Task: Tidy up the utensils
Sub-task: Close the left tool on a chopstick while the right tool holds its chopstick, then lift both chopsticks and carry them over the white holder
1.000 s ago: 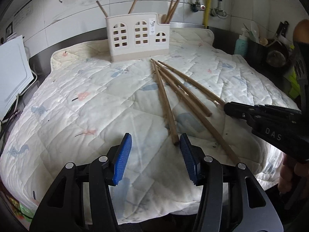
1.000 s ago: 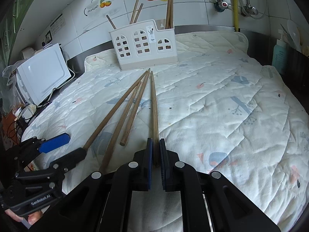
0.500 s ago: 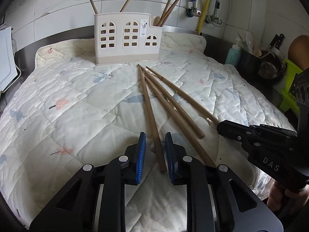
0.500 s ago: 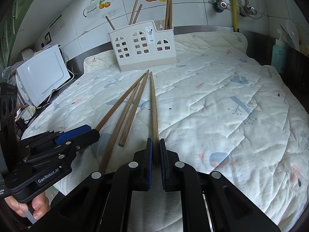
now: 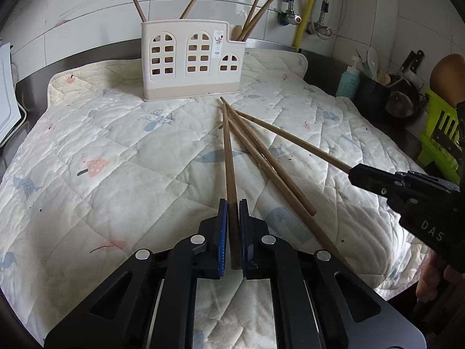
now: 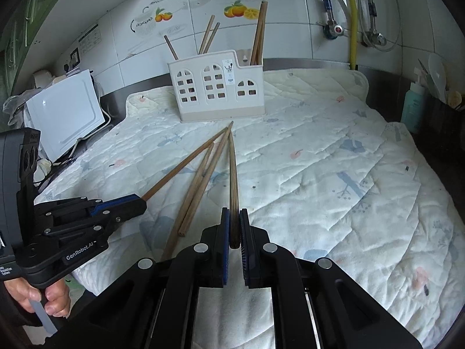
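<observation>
Several long wooden chopsticks lie fanned on a quilted mat. My left gripper [image 5: 232, 212] is shut on the near end of the leftmost chopstick [image 5: 228, 145]. My right gripper [image 6: 234, 218] is shut on the rightmost chopstick [image 6: 232, 171]; it shows in the left wrist view [image 5: 366, 174] holding that stick [image 5: 290, 139]. Two loose chopsticks [image 5: 270, 163] lie between them, also seen in the right wrist view [image 6: 200, 180]. A cream utensil holder [image 5: 191, 61] with chopsticks standing in it is at the mat's far side, also in the right wrist view [image 6: 218, 87].
A white appliance [image 6: 64, 110] stands left of the mat. A teal bottle [image 5: 348, 80], dark pots and a green rack [image 5: 441, 133] stand on the right. Pipes and taps [image 6: 351, 20] run down the tiled back wall.
My left gripper moved forward around the leftmost chopstick's end and closed on it. My right gripper stayed shut on its chopstick.
</observation>
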A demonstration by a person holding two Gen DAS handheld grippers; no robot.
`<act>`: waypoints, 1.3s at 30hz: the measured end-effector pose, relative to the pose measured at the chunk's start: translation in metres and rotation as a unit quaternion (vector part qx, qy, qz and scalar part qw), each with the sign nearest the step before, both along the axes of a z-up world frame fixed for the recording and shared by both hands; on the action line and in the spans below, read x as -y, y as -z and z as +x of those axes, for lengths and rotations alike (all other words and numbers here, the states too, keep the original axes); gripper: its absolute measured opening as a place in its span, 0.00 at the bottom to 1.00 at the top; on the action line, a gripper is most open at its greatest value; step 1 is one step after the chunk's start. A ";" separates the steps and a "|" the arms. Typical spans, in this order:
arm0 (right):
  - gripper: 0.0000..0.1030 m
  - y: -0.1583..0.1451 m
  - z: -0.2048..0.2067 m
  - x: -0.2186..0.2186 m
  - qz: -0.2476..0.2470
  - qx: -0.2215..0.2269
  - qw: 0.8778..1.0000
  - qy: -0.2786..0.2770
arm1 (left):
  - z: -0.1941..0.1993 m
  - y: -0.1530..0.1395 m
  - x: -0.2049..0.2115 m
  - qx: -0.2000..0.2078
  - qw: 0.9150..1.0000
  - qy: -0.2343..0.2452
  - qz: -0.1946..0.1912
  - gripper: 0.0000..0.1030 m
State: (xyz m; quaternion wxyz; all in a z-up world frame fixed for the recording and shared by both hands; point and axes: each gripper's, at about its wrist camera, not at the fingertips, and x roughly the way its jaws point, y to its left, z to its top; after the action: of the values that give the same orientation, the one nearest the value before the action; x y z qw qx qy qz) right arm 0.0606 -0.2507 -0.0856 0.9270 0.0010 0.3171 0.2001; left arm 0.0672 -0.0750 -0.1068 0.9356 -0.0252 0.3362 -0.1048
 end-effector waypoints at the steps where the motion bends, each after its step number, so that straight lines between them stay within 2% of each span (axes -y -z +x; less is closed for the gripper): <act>1: 0.07 -0.007 -0.001 0.000 -0.004 0.009 1.000 -0.001 | -0.002 -0.003 -0.003 0.005 1.000 -0.002 0.000 0.05; 7: 0.07 -0.052 0.000 -0.001 -0.024 0.055 0.998 -0.015 | -0.010 -0.029 -0.023 0.039 0.999 -0.008 -0.023 0.05; 14: 0.07 -0.112 0.027 -0.006 -0.024 0.079 0.995 -0.048 | -0.005 -0.071 -0.042 0.086 0.996 -0.010 -0.025 0.05; 22: 0.07 -0.188 0.065 -0.019 -0.032 0.097 0.991 -0.086 | 0.015 -0.112 -0.060 0.110 0.993 -0.015 -0.027 0.05; 28: 0.07 -0.241 0.100 -0.033 -0.052 0.117 0.988 -0.086 | 0.033 -0.133 -0.071 0.119 0.992 -0.015 -0.026 0.05; 35: 0.07 -0.276 0.136 -0.041 -0.080 0.127 0.986 -0.071 | 0.048 -0.154 -0.084 0.129 0.991 -0.016 -0.017 0.05; 39: 0.07 -0.272 0.162 -0.046 -0.095 0.099 0.989 -0.063 | 0.055 -0.173 -0.090 0.146 0.989 -0.022 -0.016 0.05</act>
State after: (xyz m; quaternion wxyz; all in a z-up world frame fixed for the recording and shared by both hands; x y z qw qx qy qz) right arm 0.2229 -0.2050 0.1869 0.9354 -0.1266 0.2409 0.2258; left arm 0.1219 0.0147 0.0664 0.9761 -0.0321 0.1941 -0.0925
